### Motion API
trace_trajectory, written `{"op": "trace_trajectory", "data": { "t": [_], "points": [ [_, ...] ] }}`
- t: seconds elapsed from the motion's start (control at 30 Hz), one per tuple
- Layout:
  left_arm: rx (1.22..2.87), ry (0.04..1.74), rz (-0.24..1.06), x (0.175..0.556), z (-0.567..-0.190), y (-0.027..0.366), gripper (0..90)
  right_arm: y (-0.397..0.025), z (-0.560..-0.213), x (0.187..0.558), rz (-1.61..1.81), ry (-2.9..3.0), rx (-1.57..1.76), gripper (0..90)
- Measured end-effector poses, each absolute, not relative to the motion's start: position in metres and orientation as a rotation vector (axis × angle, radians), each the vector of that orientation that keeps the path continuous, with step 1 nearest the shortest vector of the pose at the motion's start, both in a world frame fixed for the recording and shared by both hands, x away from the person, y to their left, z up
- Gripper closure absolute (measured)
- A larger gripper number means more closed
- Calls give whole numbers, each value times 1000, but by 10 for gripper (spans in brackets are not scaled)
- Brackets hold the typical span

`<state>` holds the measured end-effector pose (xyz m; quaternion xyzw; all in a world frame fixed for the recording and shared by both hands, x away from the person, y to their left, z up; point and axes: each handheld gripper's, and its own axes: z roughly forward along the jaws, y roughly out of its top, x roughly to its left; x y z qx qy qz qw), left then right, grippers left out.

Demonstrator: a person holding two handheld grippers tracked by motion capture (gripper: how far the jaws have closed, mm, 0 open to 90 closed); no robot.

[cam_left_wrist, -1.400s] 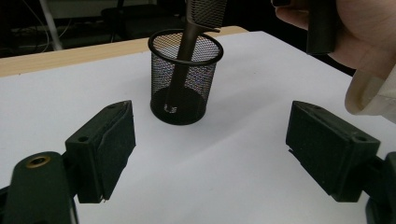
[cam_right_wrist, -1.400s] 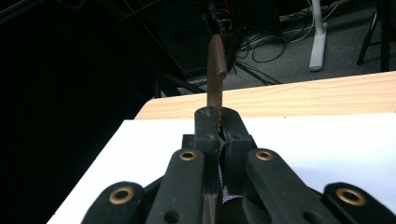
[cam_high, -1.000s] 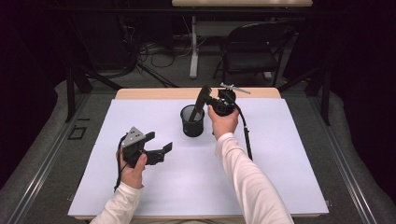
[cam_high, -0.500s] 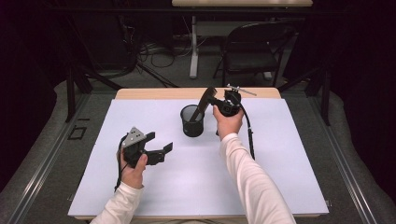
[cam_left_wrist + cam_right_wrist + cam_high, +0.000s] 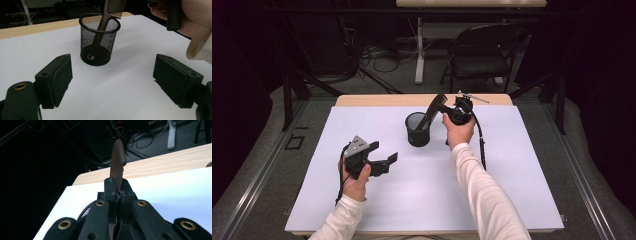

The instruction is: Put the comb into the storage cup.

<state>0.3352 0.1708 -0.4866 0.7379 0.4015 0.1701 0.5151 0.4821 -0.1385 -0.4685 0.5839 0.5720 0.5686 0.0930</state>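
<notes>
A black mesh cup [image 5: 418,129] stands on the white table top [image 5: 512,165], a little behind its middle. A brown comb [image 5: 432,114] leans in the cup [image 5: 99,40], handle down and toothed end up to the right. My right gripper [image 5: 442,106] is shut on the toothed end of the comb [image 5: 118,160], just right of the cup's rim; its jaws [image 5: 118,187] pinch the comb edge-on. My left gripper [image 5: 383,153] hovers low at the front left, open and holding nothing [image 5: 112,82], its jaws pointing at the cup. The comb [image 5: 105,20] shows through the mesh.
A strip of bare wood [image 5: 412,100] runs along the table's far edge. Behind the table stand a black chair [image 5: 482,55] and a white table leg [image 5: 418,50] among cables on the floor. The right hand and sleeve [image 5: 197,27] hang right of the cup.
The right gripper has shifted slightly to the right with the comb, tipping it more over the cup's right rim. The left gripper has stayed put and open.
</notes>
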Motion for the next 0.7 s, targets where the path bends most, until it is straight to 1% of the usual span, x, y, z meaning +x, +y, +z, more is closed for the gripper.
{"op": "trace_trajectory", "data": {
  "t": [0.17, 0.23, 0.33, 0.7],
  "points": [
    [1769, 974, 411, 336, -487, 172, 161, -140, -469, 483, 1690, 1704, 1743, 872],
    [1769, 974, 408, 337, -487, 172, 161, -141, -469, 483, 1696, 1710, 1743, 845],
    [1768, 974, 408, 337, -487, 172, 161, -139, -468, 482, 1692, 1724, 1726, 830],
    [1768, 977, 416, 338, -487, 174, 161, -134, -466, 478, 1694, 1738, 1668, 670]
  ]
}}
